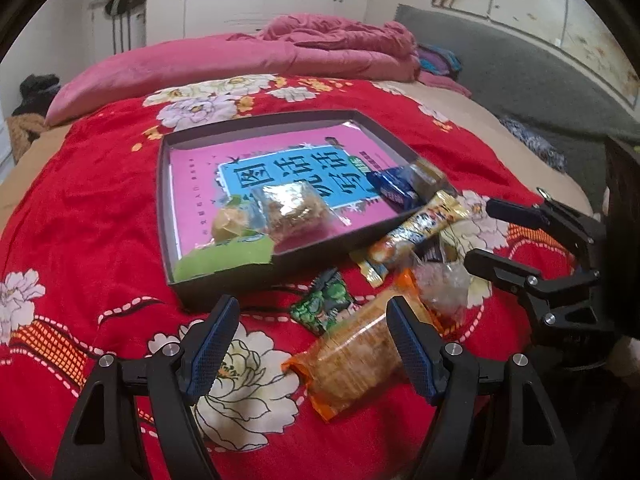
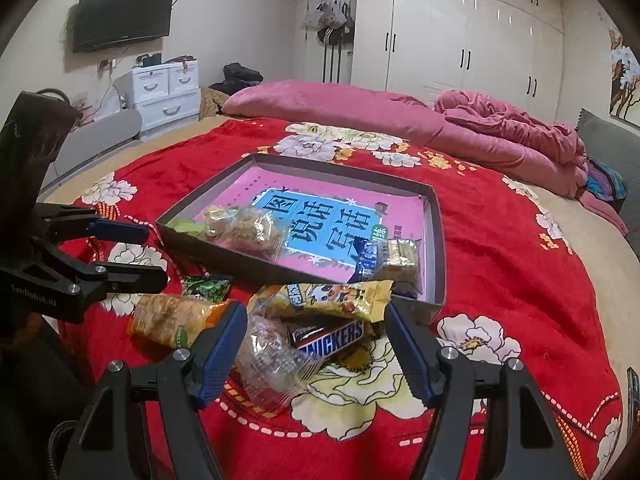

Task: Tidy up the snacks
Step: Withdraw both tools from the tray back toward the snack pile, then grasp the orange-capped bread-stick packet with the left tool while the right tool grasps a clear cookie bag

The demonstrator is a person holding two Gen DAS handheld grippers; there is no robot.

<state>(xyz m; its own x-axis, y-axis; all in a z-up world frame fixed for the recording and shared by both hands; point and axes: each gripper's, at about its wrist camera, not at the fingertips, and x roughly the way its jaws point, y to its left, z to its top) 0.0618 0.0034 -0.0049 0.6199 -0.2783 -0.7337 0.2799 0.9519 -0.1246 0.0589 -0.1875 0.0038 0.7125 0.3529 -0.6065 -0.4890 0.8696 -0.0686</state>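
A shallow dark box (image 1: 168,216) (image 2: 438,240) with a pink book inside lies on the red bed. It holds a clear snack bag (image 1: 294,210) (image 2: 252,228), a green pack (image 1: 230,224) and a blue pack (image 1: 394,188) (image 2: 368,256). Loose in front lie an orange cracker pack (image 1: 352,360) (image 2: 172,318), a green packet (image 1: 322,304) (image 2: 206,286), a yellow bar (image 1: 420,226) (image 2: 332,296), a clear bag (image 1: 442,286) (image 2: 272,354) and a Snickers bar (image 2: 332,336). My left gripper (image 1: 312,344) (image 2: 148,256) is open around the cracker pack. My right gripper (image 2: 316,356) (image 1: 478,236) is open over the Snickers.
A red flowered blanket (image 1: 80,216) (image 2: 520,280) covers the bed. A pink quilt (image 1: 240,56) (image 2: 400,120) lies at the far side. White wardrobes (image 2: 460,40), a drawer unit (image 2: 168,92) and a wall TV (image 2: 122,14) stand beyond.
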